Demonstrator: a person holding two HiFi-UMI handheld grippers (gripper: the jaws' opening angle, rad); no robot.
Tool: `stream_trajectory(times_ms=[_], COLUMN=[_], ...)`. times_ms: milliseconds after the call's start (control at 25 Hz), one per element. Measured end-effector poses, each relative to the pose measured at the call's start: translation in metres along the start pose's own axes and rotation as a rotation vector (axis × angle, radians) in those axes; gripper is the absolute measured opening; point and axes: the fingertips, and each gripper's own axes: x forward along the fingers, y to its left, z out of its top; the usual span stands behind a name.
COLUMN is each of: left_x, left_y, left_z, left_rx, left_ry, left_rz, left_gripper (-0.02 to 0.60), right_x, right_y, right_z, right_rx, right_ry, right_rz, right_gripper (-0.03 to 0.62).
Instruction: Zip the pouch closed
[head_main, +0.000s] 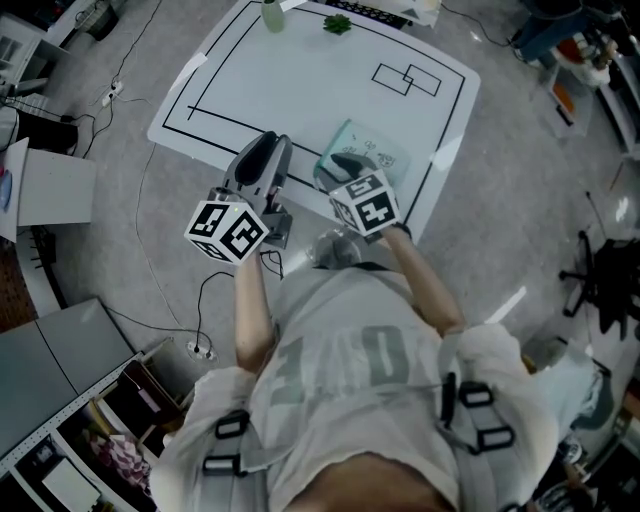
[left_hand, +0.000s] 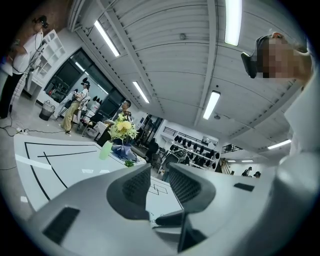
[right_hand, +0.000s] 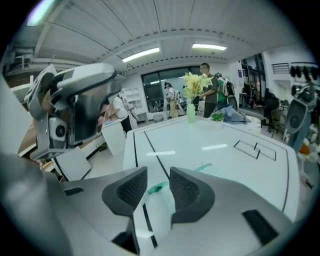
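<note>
- The pouch (head_main: 372, 152) (clear film with a green edge) lies flat on the white table (head_main: 300, 80), near the front edge and directly in front of the right gripper (right_hand: 159, 176).
- That gripper tilts down at it with its jaws moderately apart. A corner of the pouch sits in the gap, but neither pad seems to press on it, so it grips nothing.
- The left gripper (left_hand: 159, 172) hovers level above the table just left of the pouch, with its jaws about half apart and nothing between them.
- No view shows the slider, so it cannot be told how far the zip is closed; the closing may well be unfinished.
- With neither gripper pinning the pouch, a pull along the green zip strip (right_hand: 156, 189) would likely drag the light bag across the smooth table instead of running the slider.
- Closing the right jaws where they stand would probably pinch film rather than the pull tab. That could crumple the corner or bend the track so the slider jams.
- The pouch is close to the table edge, so a nudge from the tilted jaws toward the person could push it off.
- If the left gripper came down on the track ahead of the slider, it would block the slider's path.
</note>
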Motion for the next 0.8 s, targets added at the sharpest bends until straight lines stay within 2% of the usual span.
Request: stream_trajectory(times_ms=[240, 280, 360, 440, 480, 600, 720, 800], left_x=[0.004, 0.005, 0.005, 0.003, 0.001, -0.002, -0.002, -0.002], left_y=[-0.004, -0.005, -0.006, -0.009, -0.013, -0.028, -0.040, -0.045], left_z=[0.009, 0.010, 0.017, 0.032, 0.040, 0.056, 0.065, 0.068], left_rx=[-0.001, 0.021, 0.150, 0.306, 0.358, 0.451, 0.553, 0.580], left_ry=[-0.027, -0.024, -0.020, -0.056, -0.084, -0.142, -0.157, -0.158], left_rz=[0.005, 0.017, 0.085, 0.180, 0.208, 0.236, 0.248, 0.264], left_gripper=[0.097, 0.097, 0.097, 0.089, 0.050, 0.009, 0.006, 0.006], right_x=[-0.033, -0.042, -0.062, -0.083, -0.094, -0.121, -0.141, -0.152], right_y=[-0.020, -0.022, -0.024, -0.029, -0.032, -0.040, -0.047, -0.051], right_z=[0.078, 0.091, 0.116, 0.137, 0.145, 0.157, 0.158, 0.156], right_rx=[-0.011, -0.013, -0.013, 0.014, 0.034, 0.075, 0.084, 0.093], right_ry=[-0.181, -0.222, -0.306, -0.398, -0.443, -0.541, -0.595, -0.613], right_rz=[-0.054, -0.065, -0.083, -0.114, -0.134, -0.197, -0.253, -0.272], right_gripper=[0.114, 0.114, 0.103, 0.039, 0.025, 0.008, 0.008, 0.008])
